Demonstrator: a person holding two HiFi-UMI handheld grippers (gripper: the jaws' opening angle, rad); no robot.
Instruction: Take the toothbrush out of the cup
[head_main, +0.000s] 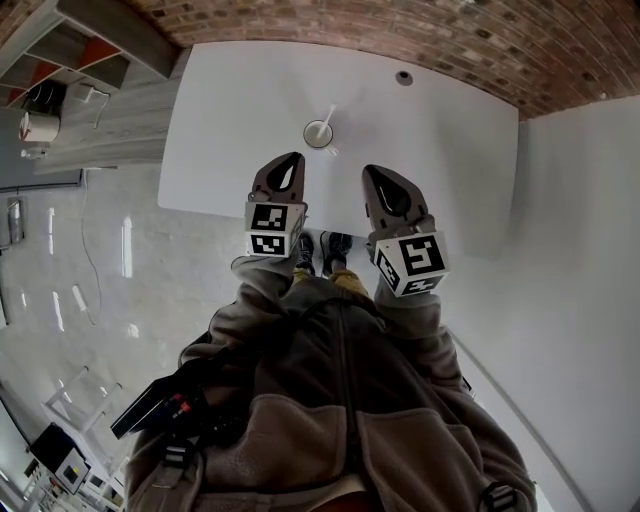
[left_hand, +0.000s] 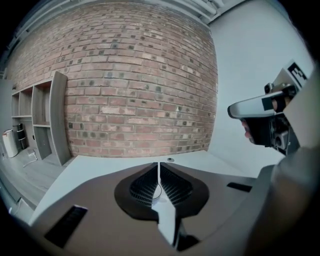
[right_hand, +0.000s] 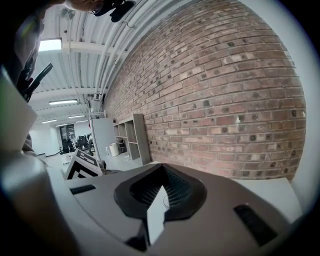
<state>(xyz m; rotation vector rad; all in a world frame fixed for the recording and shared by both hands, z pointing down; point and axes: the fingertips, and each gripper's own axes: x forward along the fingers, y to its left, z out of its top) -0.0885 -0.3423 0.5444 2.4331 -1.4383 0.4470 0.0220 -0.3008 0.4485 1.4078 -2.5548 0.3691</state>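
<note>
Left hand-held gripper (head_main: 292, 160) and right hand-held gripper (head_main: 372, 172) clenched, empty. Toothbrush (head_main: 328, 115) leans in cup (head_main: 318, 135) on tabletop (head_main: 230, 120), at 12 o'clock. Open one, pinch handle high, lift straight up.

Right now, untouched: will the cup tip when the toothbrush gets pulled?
Probably light: the cup is small, holding one toothbrush. The toothbrush leans on its rim, so a sideways pull may tip it. It could also slide on the smooth white table.
</note>
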